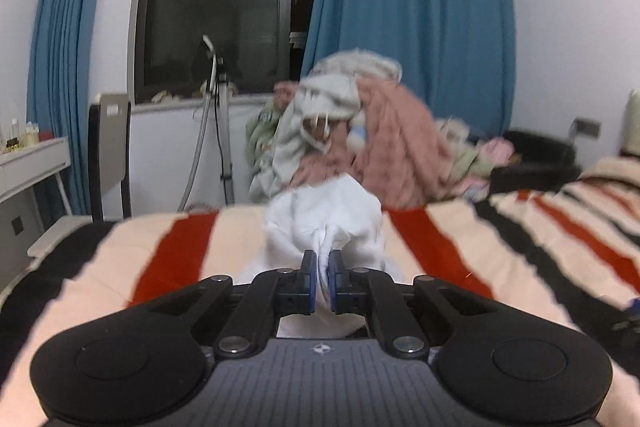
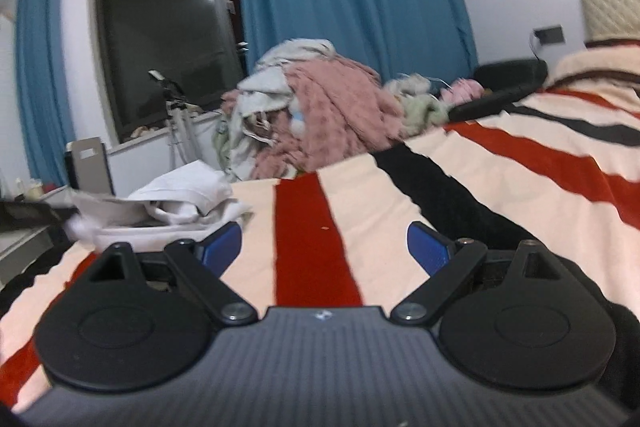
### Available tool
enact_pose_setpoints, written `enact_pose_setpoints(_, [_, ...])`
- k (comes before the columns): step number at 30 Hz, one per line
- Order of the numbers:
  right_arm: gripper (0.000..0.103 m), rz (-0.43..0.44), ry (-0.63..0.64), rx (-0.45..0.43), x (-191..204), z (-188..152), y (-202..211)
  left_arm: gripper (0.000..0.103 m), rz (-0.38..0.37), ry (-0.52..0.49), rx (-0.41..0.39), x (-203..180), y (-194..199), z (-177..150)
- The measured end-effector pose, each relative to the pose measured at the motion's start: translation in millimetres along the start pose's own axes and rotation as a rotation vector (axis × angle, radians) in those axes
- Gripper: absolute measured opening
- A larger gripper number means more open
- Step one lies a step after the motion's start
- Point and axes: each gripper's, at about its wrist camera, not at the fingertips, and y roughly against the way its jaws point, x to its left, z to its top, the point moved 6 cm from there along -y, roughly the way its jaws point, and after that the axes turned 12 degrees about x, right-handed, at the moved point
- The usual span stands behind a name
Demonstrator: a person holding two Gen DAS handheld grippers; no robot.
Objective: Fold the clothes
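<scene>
A white garment (image 1: 328, 223) lies bunched on the striped bed cover (image 1: 500, 251). My left gripper (image 1: 322, 263) is shut on a fold of it, with white cloth pinched between the blue pads. In the right wrist view the same white garment (image 2: 180, 199) lies crumpled at the left on the bed cover (image 2: 500, 163). My right gripper (image 2: 324, 243) is open and empty, low over the cover, to the right of the garment and apart from it.
A heap of pink, grey and green clothes (image 1: 360, 131) rises past the far edge of the bed, also in the right wrist view (image 2: 320, 107). Blue curtains (image 1: 412, 7) and a dark window stand behind. A tripod (image 1: 222, 115) and a white desk (image 1: 28, 163) stand at left.
</scene>
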Motion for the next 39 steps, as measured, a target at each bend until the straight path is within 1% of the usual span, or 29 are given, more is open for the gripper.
enact_pose_setpoints(5, [0.091, 0.043, 0.056, -0.02, 31.4, -4.1, 30.8, 0.006, -0.058, -0.002, -0.049, 24.5, 74.2, 5.6])
enact_pose_setpoints(8, [0.091, 0.044, 0.084, -0.044, 49.2, -5.0, 53.7, 0.006, -0.088, 0.018, -0.081, 44.8, 120.8, 2.8])
enact_pose_setpoints(10, [0.091, 0.049, 0.116, -0.061, 63.7, -4.2, 69.8, 0.006, -0.111, 0.037, -0.09, 57.2, 150.5, -6.5])
enact_pose_setpoints(12, [0.091, 0.066, 0.142, -0.063, 80.0, -4.7, 81.1, 0.006, -0.128, 0.052, -0.092, 65.6, 169.5, -17.7])
enact_pose_setpoints(15, [0.091, 0.101, 0.207, -0.028, 115.8, -9.9, 89.0, 0.006, -0.148, 0.075, -0.088, 74.6, 191.5, -34.7])
enact_pose_setpoints(20, [0.091, 0.172, 0.277, 0.092, 175.7, -15.1, 73.2, 0.006, -0.158, 0.121, -0.077, 84.4, 195.4, -48.9])
enact_pose_setpoints(23, [0.091, 0.203, 0.283, 0.109, 197.2, -16.5, 58.0, 0.006, -0.165, 0.149, -0.07, 90.3, 197.8, -57.3])
enact_pose_setpoints(27, [0.091, 0.243, 0.298, 0.126, 208.6, -26.0, 27.9, 0.006, -0.155, 0.182, -0.055, 98.1, 192.2, -64.7])
enact_pose_setpoints(31, [0.091, 0.205, 0.15, 0.126, 182.6, -29.0, -4.2, 0.006, -0.132, 0.178, -0.043, 100.3, 180.2, -64.9])
enact_pose_setpoints(34, [0.091, 0.192, 0.022, 0.098, 154.8, -20.1, -9.1, 0.006, -0.108, 0.141, -0.021, 93.5, 162.9, -69.4])
enact_pose_setpoints(36, [0.091, 0.194, -0.018, 0.06, 140.6, -10.6, -2.0, 0.006, -0.103, 0.124, 0.009, 84.9, 144.9, -71.0])
enact_pose_setpoints(39, [0.091, 0.167, -0.011, -0.021, 122.1, 4.4, 11.4, 0.006, -0.127, 0.11, 0.047, 68.9, 124.5, -77.2])
